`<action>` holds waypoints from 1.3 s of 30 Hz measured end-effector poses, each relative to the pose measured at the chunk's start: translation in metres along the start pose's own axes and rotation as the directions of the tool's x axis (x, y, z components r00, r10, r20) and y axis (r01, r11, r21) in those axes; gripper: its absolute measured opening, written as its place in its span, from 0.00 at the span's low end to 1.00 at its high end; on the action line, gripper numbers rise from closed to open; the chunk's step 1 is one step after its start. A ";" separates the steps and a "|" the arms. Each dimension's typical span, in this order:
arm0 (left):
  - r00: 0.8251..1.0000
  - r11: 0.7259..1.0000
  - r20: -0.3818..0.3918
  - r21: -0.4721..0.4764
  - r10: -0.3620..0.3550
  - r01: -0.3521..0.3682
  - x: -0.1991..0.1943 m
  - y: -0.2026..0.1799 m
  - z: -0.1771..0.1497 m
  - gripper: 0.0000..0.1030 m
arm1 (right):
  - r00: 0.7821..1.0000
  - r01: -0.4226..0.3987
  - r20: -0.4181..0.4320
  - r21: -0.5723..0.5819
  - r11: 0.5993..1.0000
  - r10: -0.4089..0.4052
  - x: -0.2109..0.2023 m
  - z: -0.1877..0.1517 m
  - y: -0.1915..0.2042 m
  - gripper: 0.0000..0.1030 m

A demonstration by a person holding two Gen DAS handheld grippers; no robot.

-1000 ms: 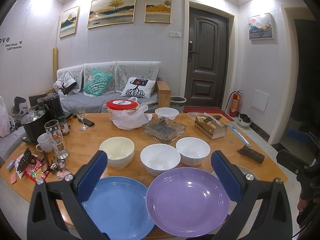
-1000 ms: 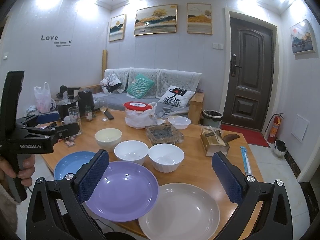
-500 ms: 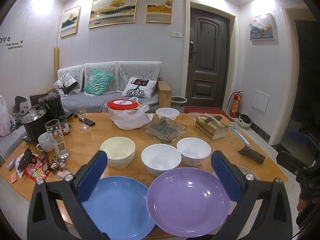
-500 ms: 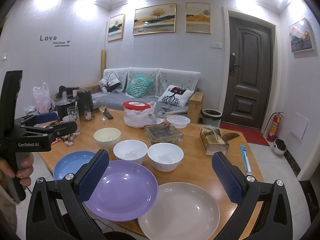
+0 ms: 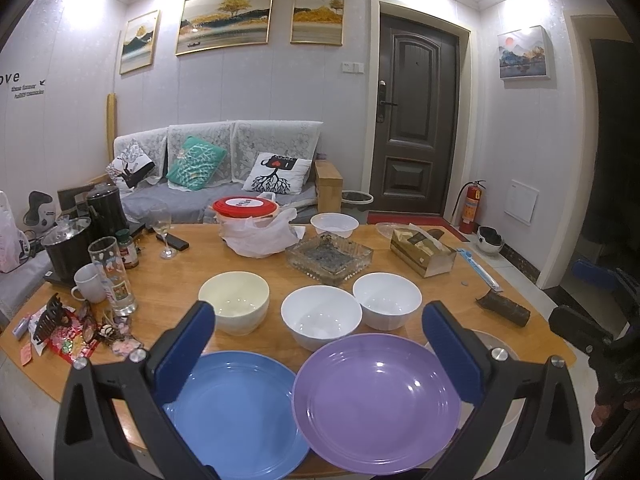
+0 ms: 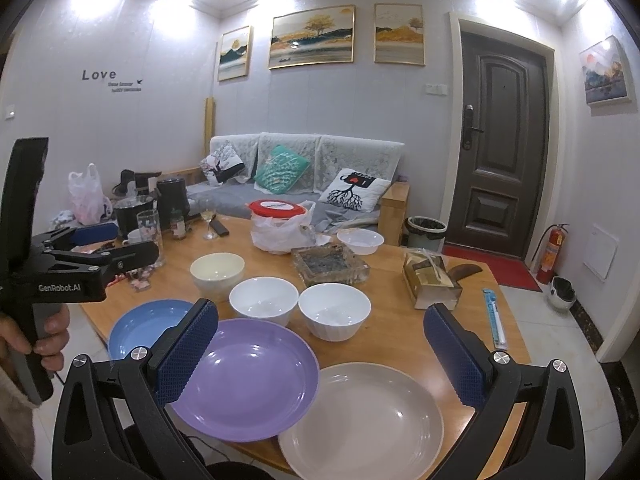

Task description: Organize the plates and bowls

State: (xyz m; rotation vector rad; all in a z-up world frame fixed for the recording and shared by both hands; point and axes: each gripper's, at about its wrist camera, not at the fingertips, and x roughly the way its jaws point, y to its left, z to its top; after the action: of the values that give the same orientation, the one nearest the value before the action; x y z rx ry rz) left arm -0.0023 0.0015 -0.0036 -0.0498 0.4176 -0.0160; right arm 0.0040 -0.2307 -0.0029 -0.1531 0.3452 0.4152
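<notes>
Three plates lie along the near table edge: a blue plate point(image 5: 236, 412), a purple plate point(image 5: 376, 400) and a beige plate point(image 6: 364, 420). Behind them stand a cream bowl point(image 5: 234, 302) and two white bowls point(image 5: 322, 316) point(image 5: 387, 300). A small white bowl point(image 5: 334, 224) sits farther back. My left gripper point(image 5: 320, 344) is open and empty, held above the blue and purple plates. My right gripper point(image 6: 320, 344) is open and empty above the purple and beige plates. The left gripper also shows in the right wrist view point(image 6: 112, 246) at the left.
A glass ashtray point(image 5: 329, 257), a bagged red-lidded container point(image 5: 246, 224), a tissue box point(image 5: 422, 250), a tall glass point(image 5: 112, 276), a mug point(image 5: 89, 283), a wine glass point(image 5: 162, 226), pots point(image 5: 68, 246) and snack clutter point(image 5: 72, 326) fill the wooden table point(image 5: 180, 276).
Both views have shifted very slightly; the plates and bowls have not moved and both grippers stay open.
</notes>
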 end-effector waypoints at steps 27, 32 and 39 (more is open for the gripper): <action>0.954 0.996 -0.293 -0.073 -0.068 0.049 0.096 0.029 -0.063 0.77 | 0.945 -0.048 -0.317 0.104 0.993 0.079 0.099 -0.065 -0.009 0.46; 0.920 0.991 -0.378 -0.115 -0.106 0.067 0.120 0.033 -0.087 0.54 | 0.911 -0.071 -0.394 0.143 0.987 0.122 0.116 -0.087 -0.009 0.36; 0.906 0.993 -0.411 -0.102 -0.100 0.063 0.129 0.028 -0.100 0.35 | 0.885 -0.098 -0.442 0.133 0.986 0.147 0.127 -0.096 0.000 0.27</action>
State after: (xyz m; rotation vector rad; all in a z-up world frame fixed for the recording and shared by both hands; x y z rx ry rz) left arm 0.0754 0.0217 -0.1492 -0.1510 0.8448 -0.0928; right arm 0.0848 -0.2044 -0.1380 -0.1220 0.8390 0.4845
